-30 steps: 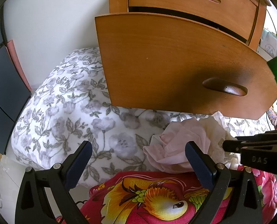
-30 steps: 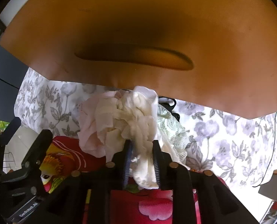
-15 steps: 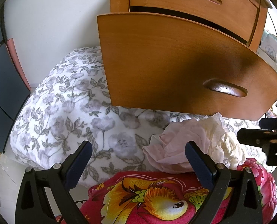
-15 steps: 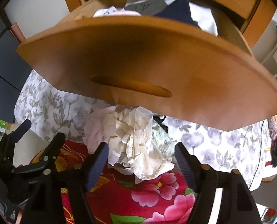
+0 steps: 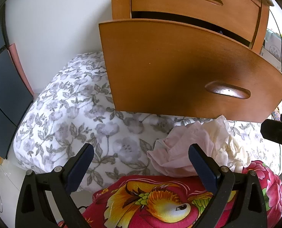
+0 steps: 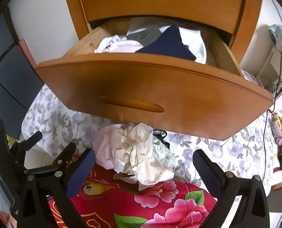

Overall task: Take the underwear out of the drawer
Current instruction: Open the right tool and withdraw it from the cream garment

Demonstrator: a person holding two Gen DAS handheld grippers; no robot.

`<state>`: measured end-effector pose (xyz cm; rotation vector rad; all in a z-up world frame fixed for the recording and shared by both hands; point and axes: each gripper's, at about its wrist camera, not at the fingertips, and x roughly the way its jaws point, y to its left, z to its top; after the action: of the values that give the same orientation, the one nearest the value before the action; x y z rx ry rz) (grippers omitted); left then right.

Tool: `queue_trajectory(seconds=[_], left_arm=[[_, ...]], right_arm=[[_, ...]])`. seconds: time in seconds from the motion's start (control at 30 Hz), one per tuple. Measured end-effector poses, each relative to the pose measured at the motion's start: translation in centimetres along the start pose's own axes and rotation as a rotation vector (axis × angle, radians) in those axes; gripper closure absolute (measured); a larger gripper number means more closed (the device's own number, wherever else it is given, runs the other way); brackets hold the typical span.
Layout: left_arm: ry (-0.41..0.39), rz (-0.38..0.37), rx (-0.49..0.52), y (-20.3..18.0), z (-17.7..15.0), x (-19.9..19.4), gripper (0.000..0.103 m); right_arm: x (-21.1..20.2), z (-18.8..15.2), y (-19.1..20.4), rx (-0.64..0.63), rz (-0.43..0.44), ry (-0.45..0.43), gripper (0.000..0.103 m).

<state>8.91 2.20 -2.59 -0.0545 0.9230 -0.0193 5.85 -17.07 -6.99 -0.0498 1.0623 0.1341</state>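
Observation:
A wooden drawer (image 6: 141,87) stands pulled out over the bed, with navy cloth (image 6: 169,45) and pale pink and white pieces (image 6: 120,47) inside. Below its front lies a pile of underwear: a cream piece (image 6: 141,152), a pink one (image 6: 106,148) and green lace (image 6: 163,155). My right gripper (image 6: 143,155) hovers above the pile, its jaws opening wide and touching nothing. The left gripper (image 5: 141,149) stands open over the bedding, left of the pink piece (image 5: 175,148) and the cream piece (image 5: 230,142), with nothing between its fingers.
Grey-flowered bedding (image 5: 68,114) lies under the drawer, and a red flowered blanket (image 6: 150,199) sits nearest me. The upper drawer (image 6: 160,0) is closed. A dark cabinet (image 5: 4,95) stands at the left, white shelving (image 6: 274,66) at the right.
The right gripper let go of the cream underwear, spread its jaws wide and rose, bringing the drawer's inside into view. The cream piece now rests on the pile. The left gripper stayed put.

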Motion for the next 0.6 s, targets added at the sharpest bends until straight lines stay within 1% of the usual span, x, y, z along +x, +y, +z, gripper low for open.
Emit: queue_trajectory(seconds=[0.2,0.3,0.43,0.53,0.6], left_arm=[[-0.010,0.010,0.023,-0.4,-0.2,-0.2,0.003],[-0.013,0.018,0.037,-0.7,-0.2,-0.3,0.003],[-0.028,0.010,0.051,-0.8,-0.4,-0.7,0.003],[-0.031,0.005,0.044,-0.8,-0.4,-0.7,0.003],[-0.035,0.000,0.028,-0.5,-0.4,-0.7,0.003]], right_arm=[[-0.9,-0.8,0.0,0.017,0.000,-0.040,0.000],[-1.4,-1.4,0.2,0.014,0.019,-0.056,0.000],[-1.8,-2.3,0.4,0.015,0.013,-0.066,0.000],[-1.9,-3.0,0.3,0.027,0.018,-0.069,0.000],[-2.4,-3.7,0.1,0.037,0.018,-0.086,0.000]])
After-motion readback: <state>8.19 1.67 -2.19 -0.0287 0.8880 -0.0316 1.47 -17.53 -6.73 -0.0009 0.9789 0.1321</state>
